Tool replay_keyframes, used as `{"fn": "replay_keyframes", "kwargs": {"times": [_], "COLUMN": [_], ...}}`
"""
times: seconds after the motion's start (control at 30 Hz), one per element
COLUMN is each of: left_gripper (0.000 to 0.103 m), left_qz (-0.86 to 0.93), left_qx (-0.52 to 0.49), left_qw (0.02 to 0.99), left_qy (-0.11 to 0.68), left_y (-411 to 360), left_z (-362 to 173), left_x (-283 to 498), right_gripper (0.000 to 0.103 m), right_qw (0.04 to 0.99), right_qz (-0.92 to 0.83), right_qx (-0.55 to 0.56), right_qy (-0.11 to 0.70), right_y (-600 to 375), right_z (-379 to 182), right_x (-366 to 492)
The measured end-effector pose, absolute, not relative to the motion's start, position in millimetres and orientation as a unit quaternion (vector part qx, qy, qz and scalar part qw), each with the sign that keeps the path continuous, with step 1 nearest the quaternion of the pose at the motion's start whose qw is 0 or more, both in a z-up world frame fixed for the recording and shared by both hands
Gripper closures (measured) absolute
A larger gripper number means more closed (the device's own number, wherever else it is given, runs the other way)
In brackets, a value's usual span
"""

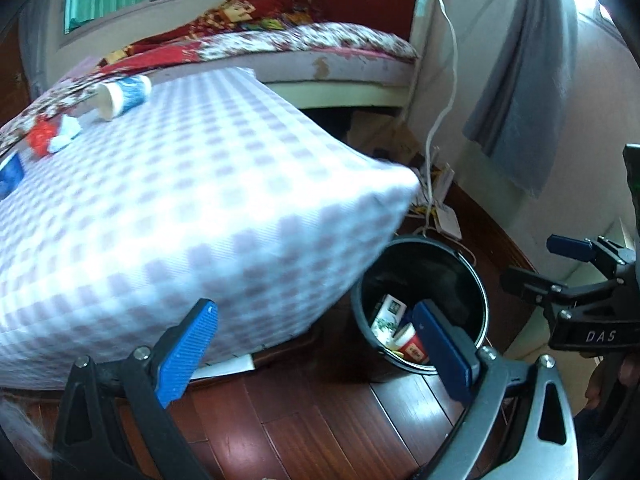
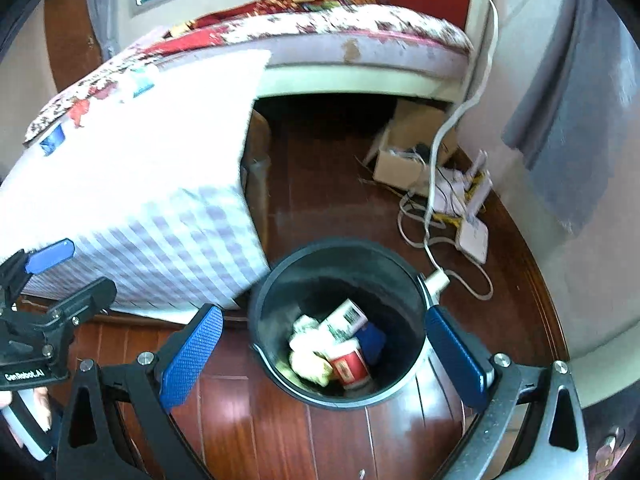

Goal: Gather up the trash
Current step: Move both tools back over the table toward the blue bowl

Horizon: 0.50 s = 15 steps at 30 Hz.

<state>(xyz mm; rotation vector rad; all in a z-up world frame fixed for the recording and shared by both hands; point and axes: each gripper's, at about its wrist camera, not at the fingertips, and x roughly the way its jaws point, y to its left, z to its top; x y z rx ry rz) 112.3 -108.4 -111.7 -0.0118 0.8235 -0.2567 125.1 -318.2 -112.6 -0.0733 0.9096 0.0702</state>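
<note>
Right gripper: right gripper (image 2: 320,356) is hovering over the black bin (image 2: 280,280), jaws spread wide, gripping nothing.
Left gripper: left gripper (image 1: 316,352) is hanging beside the checked table (image 1: 200,200), jaws likewise wide and empty.
Step in hand: both are sitting between drops, judging by the empty jaws above the bin.
Trash in bin: roughly four or five pieces are lying inside; the exact count is unclear.
Trash remaining: one paper cup (image 1: 122,96) lying on its side, one red-and-white wrapper (image 1: 52,136) and one blue packet (image 1: 10,174) are waiting on the table's far side.
Next move: one gripper is probably needing to reach across the table and close on the cup.
</note>
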Motion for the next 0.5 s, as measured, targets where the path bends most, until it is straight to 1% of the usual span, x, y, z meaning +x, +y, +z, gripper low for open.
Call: {"fn": "replay_keyframes", "kwargs": {"times": [0.23, 0.5], "left_gripper": [0.004, 0.004], "left_qz": [-0.083, -0.008], "left_qx": [-0.032, -0.054], "left_qw": [0.922, 0.931], "left_qy": [0.377, 0.361], "left_y": [-58, 13], "left_z": [-88, -73], "left_x": [115, 120], "right_gripper": [0.001, 0.001], "right_qw": [0.906, 0.909], "right_qz": [0.071, 0.127], "right_qx": [-0.047, -0.063], "right_qy": [0.415, 0.393], "right_y": [-267, -199], "right_z": [-89, -69], "right_x": [140, 160]}}
